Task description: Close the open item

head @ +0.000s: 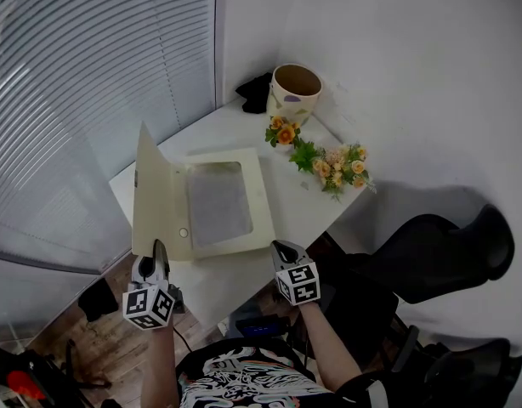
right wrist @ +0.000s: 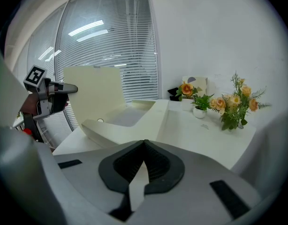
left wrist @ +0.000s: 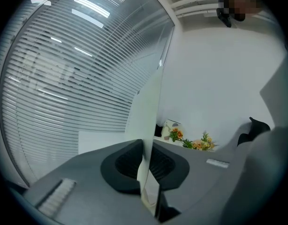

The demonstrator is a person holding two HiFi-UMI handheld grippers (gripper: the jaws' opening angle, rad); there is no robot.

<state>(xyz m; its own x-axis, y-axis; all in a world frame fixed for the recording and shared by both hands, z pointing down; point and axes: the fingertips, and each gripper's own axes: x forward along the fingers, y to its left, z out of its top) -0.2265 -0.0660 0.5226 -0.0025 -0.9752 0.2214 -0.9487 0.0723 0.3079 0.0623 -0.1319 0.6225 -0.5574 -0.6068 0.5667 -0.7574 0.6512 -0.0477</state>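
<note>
While left tool [head: 161, 253] pinches raised cream lid [head: 155, 189], right tool [head: 285, 249] closed; near open box [head: 263, 195]

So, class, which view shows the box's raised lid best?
Head view: the whole lid stands at the box's left edge. The right gripper view shows its inner face; the left gripper view only the edge the left gripper holds.

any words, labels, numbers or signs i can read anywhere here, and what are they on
No readable text in any view.
Square markers on the left tool and right tool: black-and-white patterns, no letters or digits.
Pot: coloured shapes only.
Cream case: blank.
Shirt: patterned print, too blurred to read.
</note>
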